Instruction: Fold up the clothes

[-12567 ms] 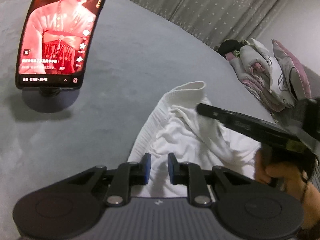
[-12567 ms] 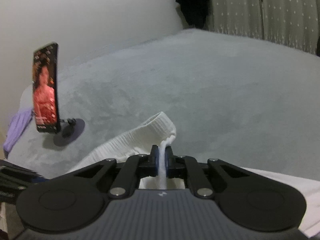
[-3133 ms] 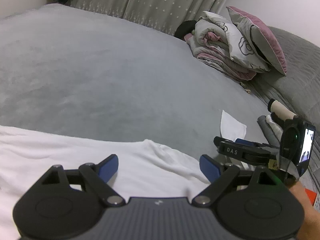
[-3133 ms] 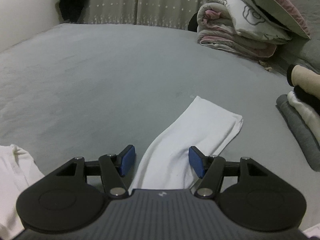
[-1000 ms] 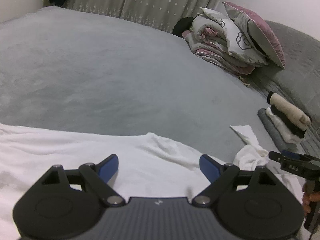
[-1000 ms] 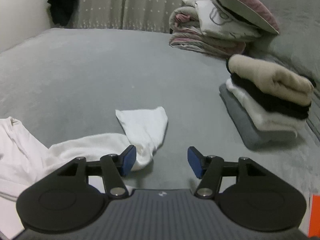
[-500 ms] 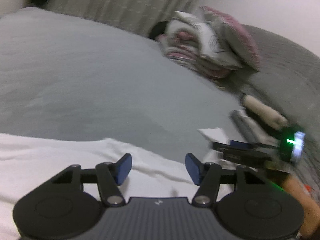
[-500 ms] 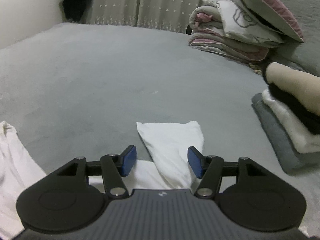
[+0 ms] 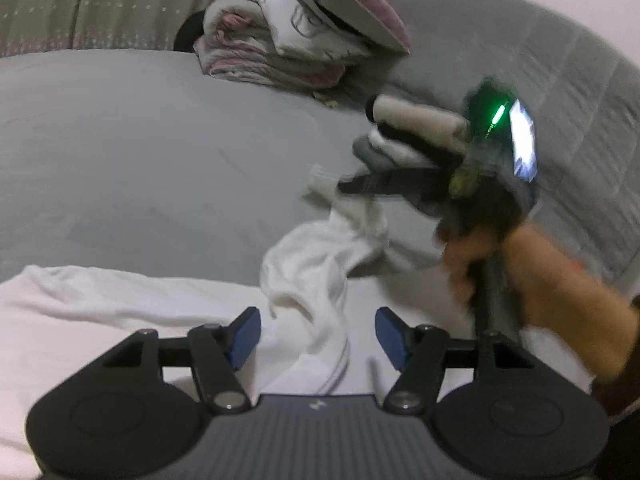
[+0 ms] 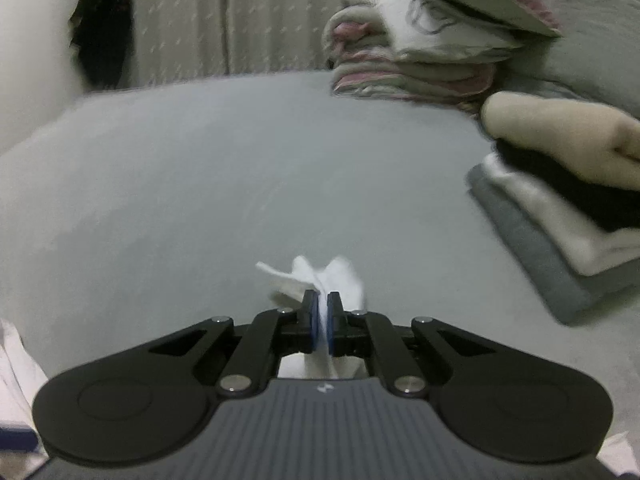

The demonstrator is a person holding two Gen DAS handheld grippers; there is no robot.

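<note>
A white long-sleeved garment [image 9: 120,312] lies spread on the grey bed [image 9: 140,152]. Its sleeve [image 9: 316,276] rises in a bunched arc toward the right. My right gripper [image 10: 323,312] is shut on the sleeve's cuff [image 10: 340,276] and holds it a little above the bed; it also shows in the left wrist view [image 9: 348,188], blurred. My left gripper [image 9: 318,332] is open, with the sleeve passing between its blue pads [image 9: 244,332] without being gripped.
A stack of folded clothes [image 10: 568,200], beige on top, then black, white and grey, sits at the right. A folded quilt and pink pillow [image 9: 304,40] lie at the bed's far end by the curtain [image 10: 224,20]. A grey headboard [image 9: 560,80] is at the right.
My right gripper has closed on the sleeve cuff and lifted it. My left gripper has swung right toward the sleeve and stays open.
</note>
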